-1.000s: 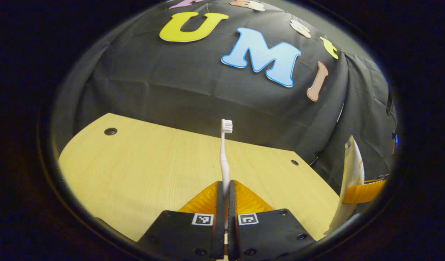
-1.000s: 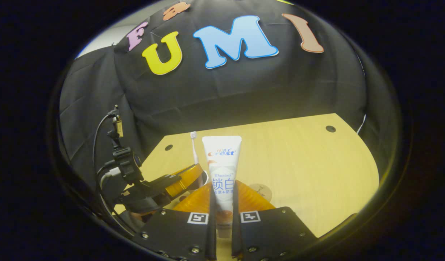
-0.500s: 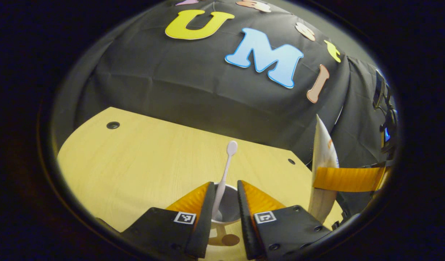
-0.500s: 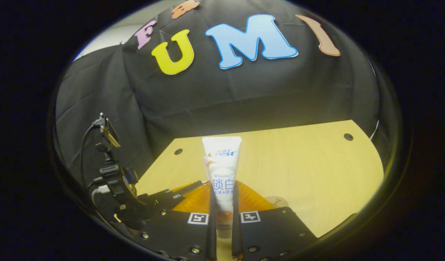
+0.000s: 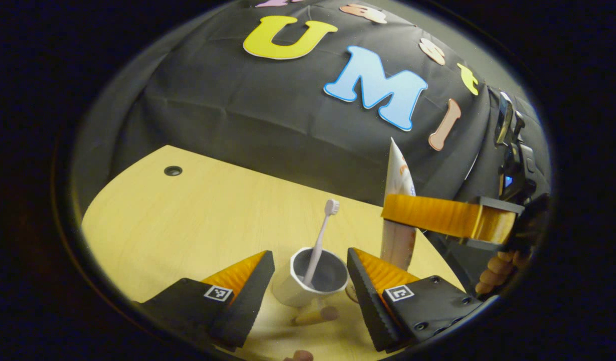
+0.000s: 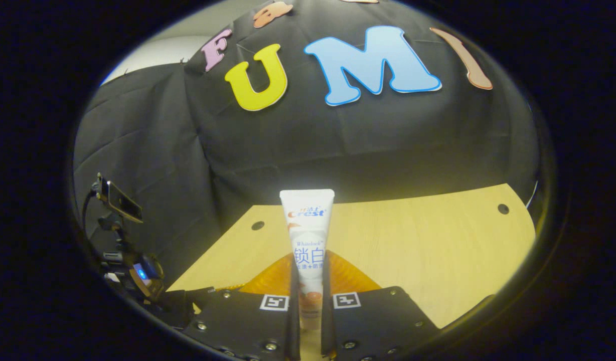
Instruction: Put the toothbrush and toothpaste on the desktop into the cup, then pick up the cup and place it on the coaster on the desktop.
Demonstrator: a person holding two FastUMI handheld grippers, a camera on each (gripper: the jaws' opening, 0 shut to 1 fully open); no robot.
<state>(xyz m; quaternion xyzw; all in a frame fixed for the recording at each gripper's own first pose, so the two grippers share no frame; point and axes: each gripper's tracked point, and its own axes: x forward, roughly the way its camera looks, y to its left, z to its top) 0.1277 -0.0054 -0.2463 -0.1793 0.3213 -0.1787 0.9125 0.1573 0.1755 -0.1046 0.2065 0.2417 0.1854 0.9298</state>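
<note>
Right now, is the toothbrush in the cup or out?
In. The toothbrush leans inside the cup, bristles up, between the open left hand-held gripper fingers.

Both views look forward from close above the desktop [image 5: 187, 220] toward the booth wall [image 6: 338, 145], which they share.

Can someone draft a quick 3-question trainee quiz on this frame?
1. True or false: the toothbrush stands inside the cup.
2. The toothpaste is: A) in the cup, B) flat on the desktop, C) clamped in the right gripper.
3. Fill in: the left gripper is ____, one finger on each side of the cup.

Key: 1 true; 2 C; 3 open.
</note>
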